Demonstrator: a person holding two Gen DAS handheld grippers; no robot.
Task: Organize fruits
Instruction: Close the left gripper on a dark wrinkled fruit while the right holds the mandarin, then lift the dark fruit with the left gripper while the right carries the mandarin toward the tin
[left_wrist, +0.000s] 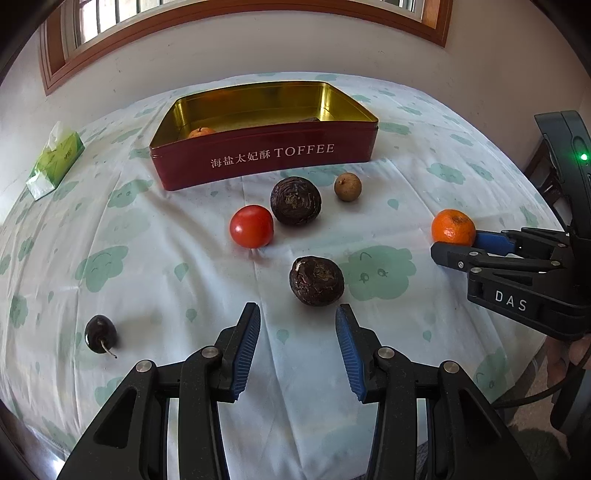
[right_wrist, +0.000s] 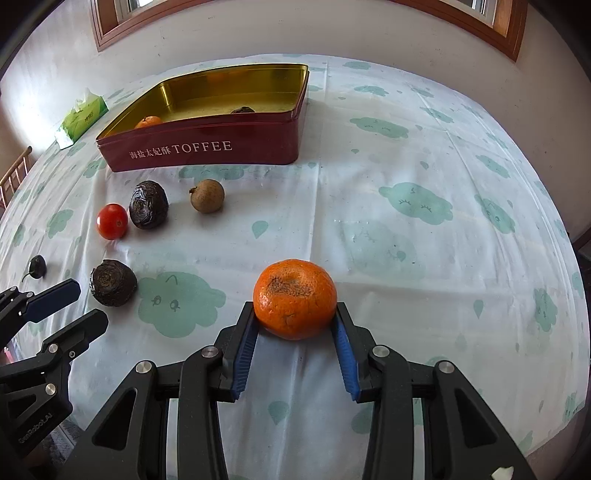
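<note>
right gripper (right_wrist: 295, 314) clamps mandarin (right_wrist: 294, 298); left gripper (left_wrist: 298, 317) empty, apart.

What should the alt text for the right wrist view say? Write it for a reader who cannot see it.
The right gripper clasps a mandarin over a cloud-print tablecloth. At left lie a tomato, two dark wrinkled fruits and a brown longan. Behind them is a red TOFFEE tin.
</note>
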